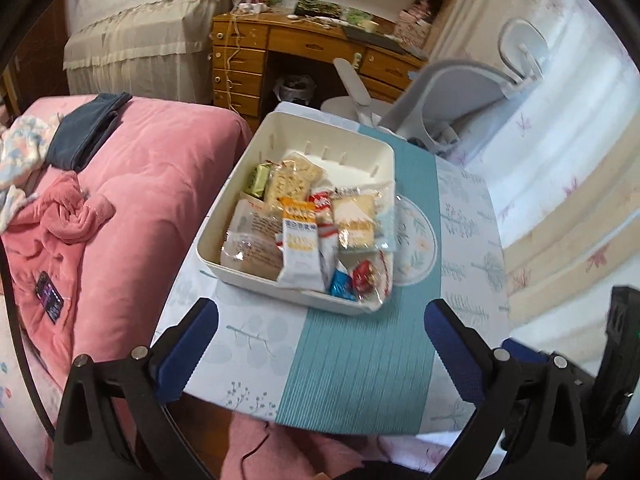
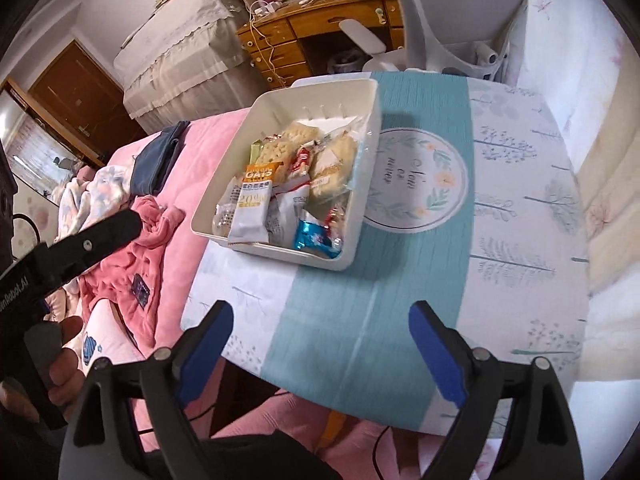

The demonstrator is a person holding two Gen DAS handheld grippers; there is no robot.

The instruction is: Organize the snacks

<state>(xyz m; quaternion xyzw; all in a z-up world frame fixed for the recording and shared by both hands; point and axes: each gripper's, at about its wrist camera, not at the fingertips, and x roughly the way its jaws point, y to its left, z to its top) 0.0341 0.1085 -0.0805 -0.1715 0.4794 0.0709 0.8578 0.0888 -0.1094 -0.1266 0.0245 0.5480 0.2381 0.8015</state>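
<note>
Spreading across the left of both views, a bed with a pink quilt carries a rumpled pink garment, a folded dark blue cloth and a phone lying on the garment. Just beside the bed stands the desk, covered in a pale leaf-printed cloth with a teal runner down its middle and a round floral emblem on the runner. Beyond it are a white office chair and a wooden chest of drawers.

A cream plastic bin sits on the desk at the side nearest the bed, partly over the runner. The snacks lie heaped inside it — cracker packs, a white packet marked OATS, a green bar, a blue-wrapped sweet and a red-wrapped one.

The left gripper hangs above the near end of the desk, its blue-padded fingers spread wide with nothing between them. The right gripper is likewise wide apart and empty — short of the bin.
</note>
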